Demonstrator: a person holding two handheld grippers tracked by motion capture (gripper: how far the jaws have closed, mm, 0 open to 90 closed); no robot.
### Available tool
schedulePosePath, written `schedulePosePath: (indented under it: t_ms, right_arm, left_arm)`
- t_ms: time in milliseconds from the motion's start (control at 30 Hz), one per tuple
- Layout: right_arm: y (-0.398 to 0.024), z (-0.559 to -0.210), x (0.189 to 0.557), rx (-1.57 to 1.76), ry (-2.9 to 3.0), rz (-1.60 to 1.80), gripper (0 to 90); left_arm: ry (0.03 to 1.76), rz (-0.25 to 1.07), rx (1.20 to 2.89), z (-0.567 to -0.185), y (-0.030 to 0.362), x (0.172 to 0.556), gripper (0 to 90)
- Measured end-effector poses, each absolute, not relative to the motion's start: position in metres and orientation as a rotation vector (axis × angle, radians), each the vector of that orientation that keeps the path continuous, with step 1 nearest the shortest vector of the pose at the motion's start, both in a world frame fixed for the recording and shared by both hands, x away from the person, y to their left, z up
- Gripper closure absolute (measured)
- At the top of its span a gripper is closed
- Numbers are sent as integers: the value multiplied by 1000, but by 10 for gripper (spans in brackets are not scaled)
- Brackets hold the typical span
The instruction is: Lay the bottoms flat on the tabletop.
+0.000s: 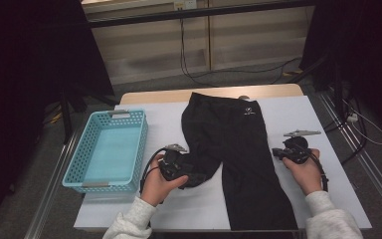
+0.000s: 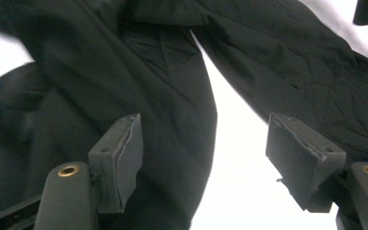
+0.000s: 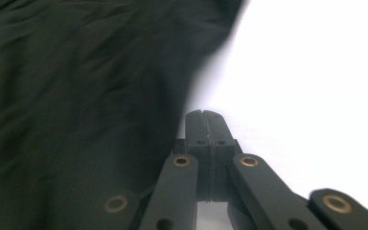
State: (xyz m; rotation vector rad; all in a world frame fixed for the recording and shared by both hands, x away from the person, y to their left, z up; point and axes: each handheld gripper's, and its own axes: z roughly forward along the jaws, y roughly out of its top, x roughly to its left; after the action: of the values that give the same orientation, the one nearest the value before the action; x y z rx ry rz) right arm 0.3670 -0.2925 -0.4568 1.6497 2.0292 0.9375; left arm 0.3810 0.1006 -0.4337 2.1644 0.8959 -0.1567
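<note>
**Black Trousers Handling: Early Stage, Garment Unfolded and Basket Empty**

The bench [image 1: 328, 124], covered by a smooth white sheet, is carrying the whole work area. The black trousers [image 1: 229, 134] are lying flat at its centre, waistband toward the far edge and legs running toward the person. One leg is extending straight; the other is bunching and curling under near the left gripper [image 1: 176, 167]. The fabric is reading as thin, matte woven cloth with fine creases, and a small white logo is sitting near the waistband. Judging by this layout, no fold is completed, and stowing is remaining to be done.

The turquoise plastic basket [image 1: 79, 154], rectangular with perforated walls, is standing well to the left of the garment and is holding nothing.

The left gripper is hovering over the crumpled leg with its fingers [image 2: 120, 163] standing apart, padded faces clear of the cloth. The right gripper [image 1: 278, 153] is resting just beside the straight leg's outer edge, its fingers [image 3: 206, 129] pressing together on nothing.
</note>
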Motion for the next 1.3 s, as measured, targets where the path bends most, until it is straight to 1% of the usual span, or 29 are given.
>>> schedulePosePath:
  t_ms: [67,100,167,233,300,367,400,433,467,500,533,600,667,867,900,933,967,1000,1067,1133,1200,1300]
  right_arm:
    - [-301,-457,368,1677,2012,956,900]
    - [-304,-458,369,1678,2031,957,884]
    - [-305,-458,371,1644,2023,962,730]
    - [-305,-456,376,1629,2022,969,708]
    - [-302,-456,385,1632,2006,1000,636]
    - [-298,-456,397,1630,2020,990,629]
    - [-295,-458,403,1643,2029,994,611]
    - [-291,-461,407,1673,2036,1008,625]
    - [-288,-462,408,1663,2028,1000,698]
    - [-285,-461,410,1646,2028,955,749]
    - [-284,-462,413,1650,2023,966,768]
    - [-286,-462,415,1666,2033,986,900]
    - [-288,-463,417,1685,2054,1043,900]
    - [-299,-461,419,1716,1997,1002,900]
    - [-301,-461,419,1725,1983,1037,900]
    - [-300,-460,420,1721,1976,1042,885]
    - [-297,-459,421,1684,1976,1011,736]
    - [-294,-459,422,1674,1982,1004,678]
    - [-286,-461,424,1673,2006,1007,671]
    - [-280,-463,425,1640,2011,964,714]
    - [-279,-463,425,1652,2039,998,898]
    - [-281,-463,426,1673,2040,1028,900]
  left_arm:
    - [900,-153,2161,-433,103,382,292]
    - [908,-146,2160,-434,104,383,291]
    - [922,-133,2161,-435,105,384,284]
    - [929,-127,2163,-435,106,385,280]
    - [932,-115,2166,-434,107,386,272]
    - [931,-113,2162,-433,107,387,270]
    - [932,-110,2165,-433,107,387,270]
    - [931,-113,2164,-433,107,388,269]
    - [932,-112,2160,-433,108,388,270]
    - [929,-107,2155,-433,107,388,273]
    - [931,-109,2148,-432,107,387,279]
    - [932,-108,2143,-432,107,386,280]
    - [934,-100,2149,-432,108,386,281]
    - [947,-97,2149,-432,110,385,290]
    - [945,-94,2150,-432,110,385,290]
    - [943,-87,2154,-432,110,385,290]
    - [944,-88,2155,-432,109,385,288]
    - [944,-82,2158,-432,109,385,286]
    - [943,-72,2162,-431,108,385,276]
    - [941,-62,2164,-431,109,385,263]
    - [943,-61,2161,-430,109,385,257]
    - [949,-61,2158,-430,110,385,257]
